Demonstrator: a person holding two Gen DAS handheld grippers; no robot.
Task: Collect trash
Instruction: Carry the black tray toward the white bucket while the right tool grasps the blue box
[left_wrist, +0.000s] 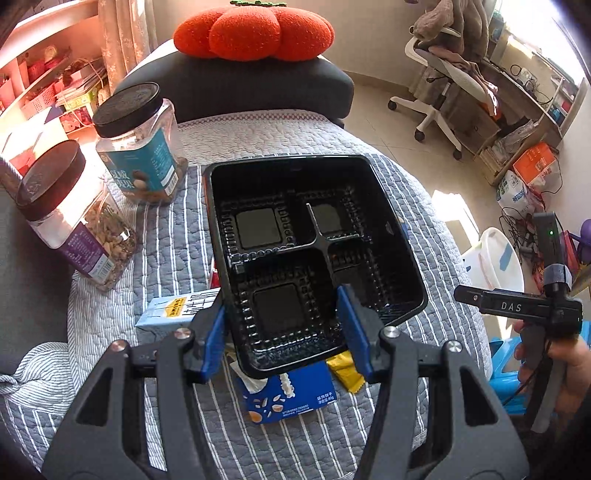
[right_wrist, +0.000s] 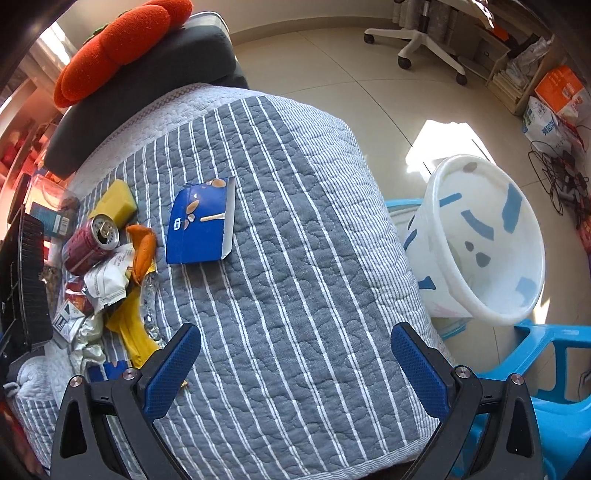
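Observation:
My left gripper is shut on a black plastic meal tray, pinching its near corner and holding it tilted above the striped quilt. Under the tray lie a blue snack box, a yellow wrapper and a light blue carton. My right gripper is open and empty above the quilt. In the right wrist view a flattened blue box, a red can, a yellow sponge and crumpled wrappers lie at the left. A white bin stands on the floor at the right.
Two clear jars with black lids stand at the quilt's left. An orange pumpkin cushion sits on a dark pad behind. A blue plastic stool is by the bin. An office chair and cables are farther off.

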